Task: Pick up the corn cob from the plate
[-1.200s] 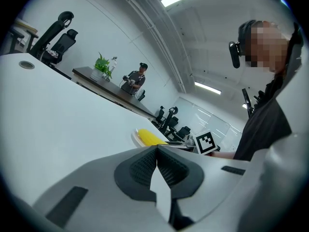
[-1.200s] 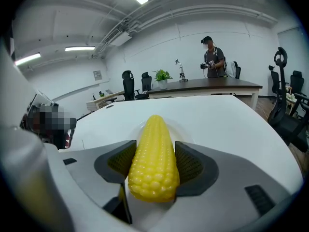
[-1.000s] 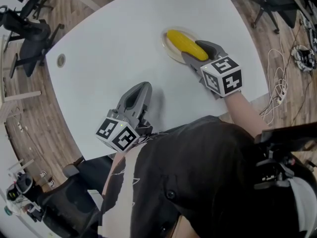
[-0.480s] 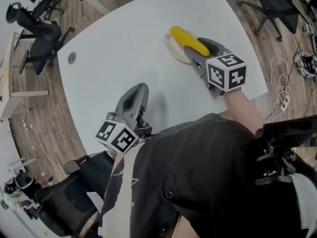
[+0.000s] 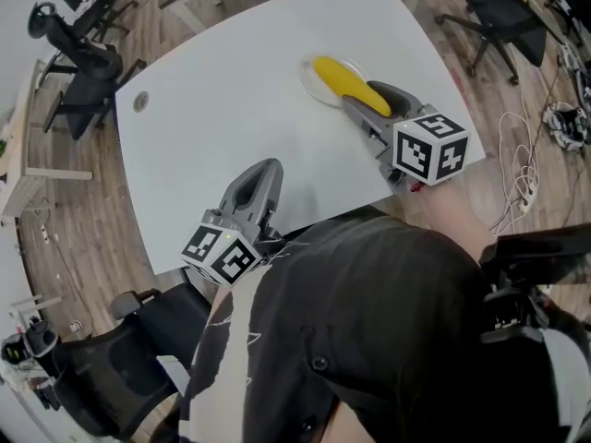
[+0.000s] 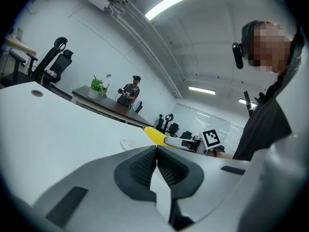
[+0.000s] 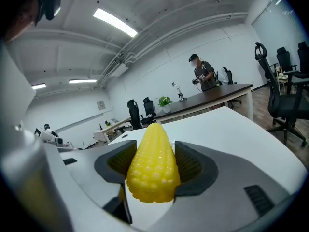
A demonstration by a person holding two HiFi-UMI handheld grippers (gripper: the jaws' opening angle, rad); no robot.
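The right tool (image 5: pixel 367 98) grips the corn cob (image 5: pixel 347 82), with the plate (image 5: pixel 311 83) at the tool's tip; the left tool (image 5: pixel 262 172), jaws together, sits empty on the counter (image 5: pixel 231 90).

The corn cob (image 5: pixel 346 81) sits in the right gripper (image 5: pixel 363 96), over the plate (image 5: pixel 315 89) at the table's (image 5: pixel 231 100) far right side

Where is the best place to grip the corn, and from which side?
The corn tapers to a far tip, so grip its thick near end across the width, coming along its length from the person's side, as the right claw does.
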